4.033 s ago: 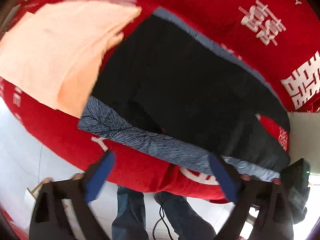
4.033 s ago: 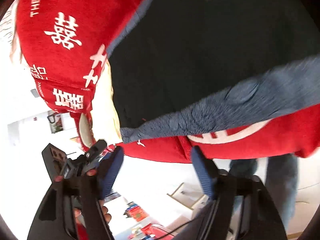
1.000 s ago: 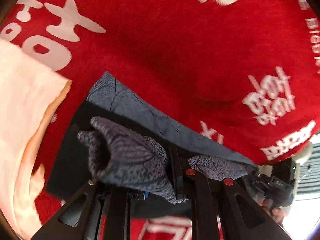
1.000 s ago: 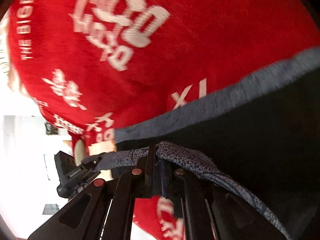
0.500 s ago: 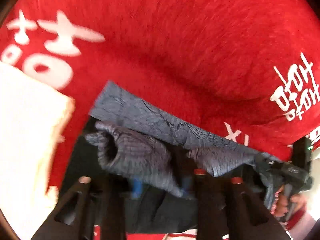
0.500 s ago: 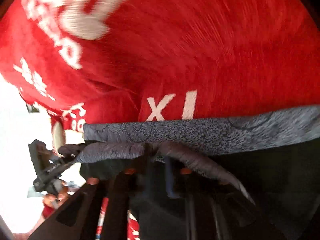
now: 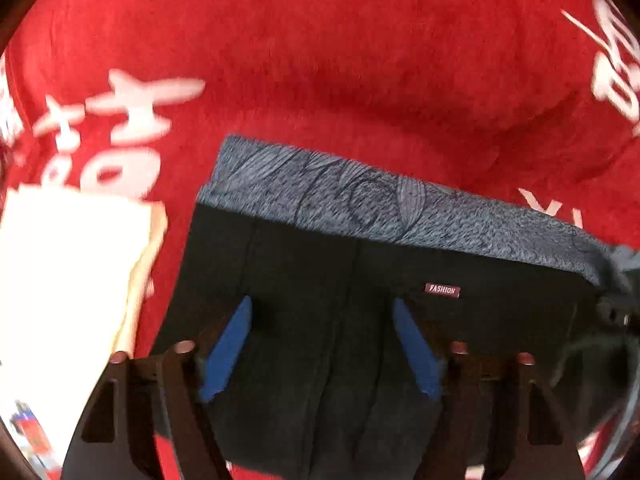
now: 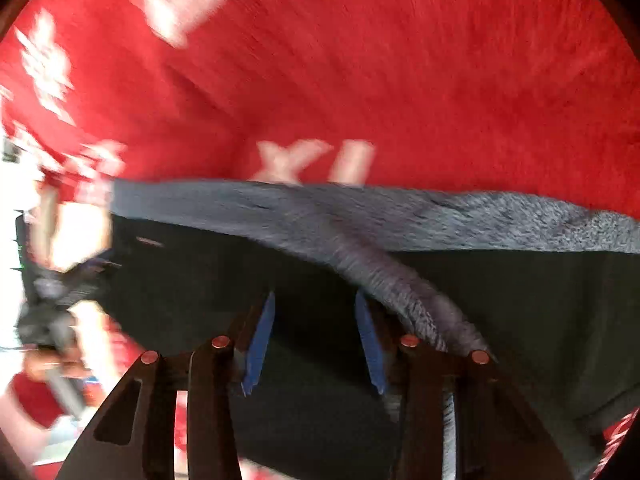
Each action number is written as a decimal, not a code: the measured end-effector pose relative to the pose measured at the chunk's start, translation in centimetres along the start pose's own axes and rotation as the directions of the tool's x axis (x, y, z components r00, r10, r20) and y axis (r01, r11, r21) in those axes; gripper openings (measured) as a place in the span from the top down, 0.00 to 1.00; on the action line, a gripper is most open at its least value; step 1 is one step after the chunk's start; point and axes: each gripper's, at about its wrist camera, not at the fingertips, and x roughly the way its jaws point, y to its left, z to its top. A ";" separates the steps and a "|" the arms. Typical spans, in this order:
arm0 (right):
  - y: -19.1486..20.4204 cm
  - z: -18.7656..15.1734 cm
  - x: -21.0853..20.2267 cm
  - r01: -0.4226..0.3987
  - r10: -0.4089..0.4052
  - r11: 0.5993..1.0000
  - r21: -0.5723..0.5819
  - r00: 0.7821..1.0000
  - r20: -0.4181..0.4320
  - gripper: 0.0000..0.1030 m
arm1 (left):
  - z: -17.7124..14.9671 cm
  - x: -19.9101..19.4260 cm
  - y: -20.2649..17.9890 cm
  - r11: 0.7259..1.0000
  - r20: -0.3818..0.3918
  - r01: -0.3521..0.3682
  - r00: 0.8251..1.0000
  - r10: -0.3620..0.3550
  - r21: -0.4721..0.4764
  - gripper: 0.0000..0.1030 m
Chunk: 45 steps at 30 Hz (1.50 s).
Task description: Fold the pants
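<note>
The black pants (image 7: 340,272) lie folded over on the red cloth, their grey patterned waistband (image 7: 360,204) along the far edge and a small red "FASHION" label (image 7: 442,290) facing up. My left gripper (image 7: 322,344) is open and empty just above the near half of the pants. In the right wrist view the pants (image 8: 520,312) and the waistband (image 8: 360,216) show blurred; my right gripper (image 8: 314,344) is open, with a grey band fold lying across its right finger (image 8: 370,344).
A red cloth (image 7: 360,60) with white characters covers the surface. A pale peach folded cloth (image 7: 68,280) lies left of the pants. The other gripper shows at the right edge (image 7: 616,312) and, in the right wrist view, at the left (image 8: 52,296).
Both grippers were shut on the grey waistband and carried it forward over the pants. Now both have opened and let go, and the fold lies flat.
</note>
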 end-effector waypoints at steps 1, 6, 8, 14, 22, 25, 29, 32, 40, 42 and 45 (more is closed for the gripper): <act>-0.1 0.0 -0.2 -0.006 0.006 1.000 -0.012 0.999 0.039 0.59 | -0.1 0.0 -0.4 1.000 -0.004 -0.016 1.000 0.016 0.022 0.18; -1.3 -0.9 -3.1 -0.064 0.061 0.997 0.036 0.994 0.089 0.51 | -1.0 -1.6 -2.0 0.998 -0.051 -0.008 0.999 0.011 0.057 0.18; -2.2 -2.0 -5.1 -0.090 0.081 0.994 0.064 0.988 0.130 0.41 | -2.0 -3.0 -3.5 0.997 -0.058 0.033 0.998 -0.029 0.069 0.18; -5.5 -8.3 -10.1 -0.108 0.072 0.977 0.186 0.979 0.190 0.38 | -5.7 -6.2 -10.6 0.971 -0.111 0.176 0.981 -0.160 0.160 0.18; -11.3 -21.3 -13.8 -0.011 -0.073 0.916 0.401 0.979 0.193 0.38 | -9.5 -8.1 -20.3 0.860 -0.241 0.472 0.872 -0.425 0.191 0.18; -13.5 -27.1 -15.0 0.014 -0.130 0.865 0.502 0.972 0.197 0.38 | -10.7 -8.1 -23.9 0.809 -0.285 0.559 0.817 -0.500 0.182 0.18; -15.8 -33.7 -15.5 0.006 -0.171 0.785 0.619 0.963 0.208 0.38 | -11.2 -7.0 -25.8 0.788 -0.325 0.596 0.784 -0.530 0.155 0.18; -16.9 -36.9 -15.9 -0.022 -0.183 0.738 0.674 0.956 0.232 0.38 | -11.5 -6.8 -27.0 0.769 -0.339 0.627 0.756 -0.560 0.128 0.18; -18.1 -39.6 -13.4 -0.048 -0.141 0.746 0.664 0.963 0.228 0.38 | -11.8 -6.6 -29.3 0.790 -0.344 0.597 0.777 -0.528 0.136 0.18; -18.4 -39.9 -12.8 -0.089 -0.100 0.747 0.659 0.965 0.244 0.38 | -11.9 -6.6 -29.6 0.799 -0.345 0.584 0.786 -0.513 0.144 0.18; -19.1 -40.8 -12.6 -0.161 -0.040 0.735 0.659 0.959 0.280 0.38 | -12.3 -6.5 -29.9 0.814 -0.341 0.561 0.802 -0.490 0.148 0.18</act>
